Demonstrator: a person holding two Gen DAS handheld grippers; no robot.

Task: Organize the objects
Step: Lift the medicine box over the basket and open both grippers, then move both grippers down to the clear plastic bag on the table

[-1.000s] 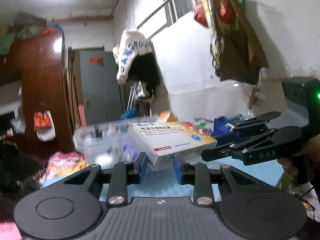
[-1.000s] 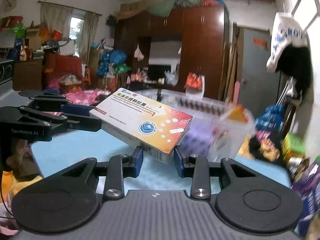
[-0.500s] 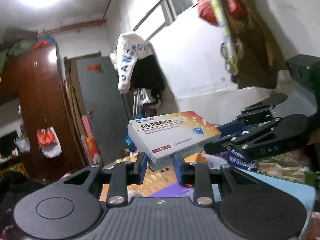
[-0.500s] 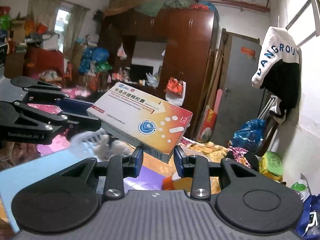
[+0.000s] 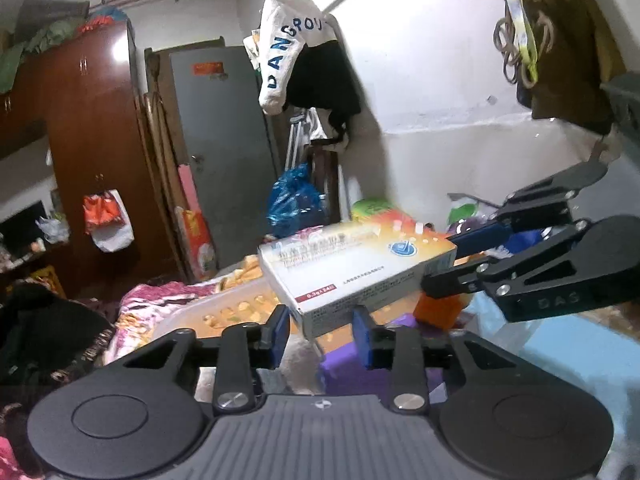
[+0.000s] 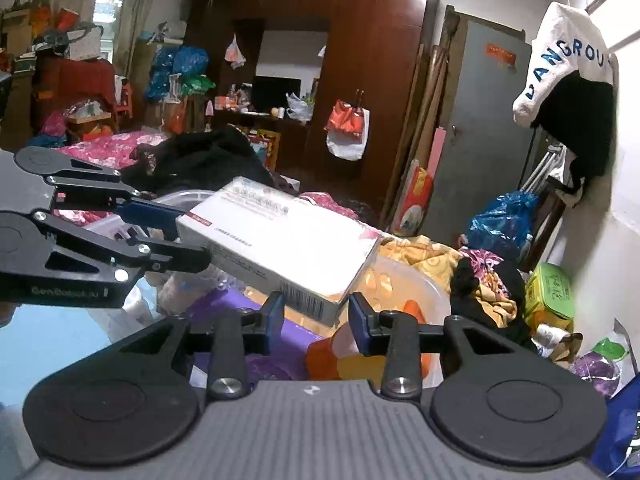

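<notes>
Both grippers' jaws have just been opening: the medicine box (image 5: 356, 268) now sits loose between the spread fingers of the left gripper (image 5: 320, 330) and right gripper (image 6: 316, 314), above a clear tub (image 6: 416, 280). Light, stiff cardboard; pinch its short ends.

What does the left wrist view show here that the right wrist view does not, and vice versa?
Only left wrist: the white wall with hanging bags, and the right gripper from the side. Only right wrist: the curtained window, the TV, the left gripper from the side. Both: the medicine box, wardrobe, grey door, white hoodie. Both jaws have just been opening, the box between them.
</notes>
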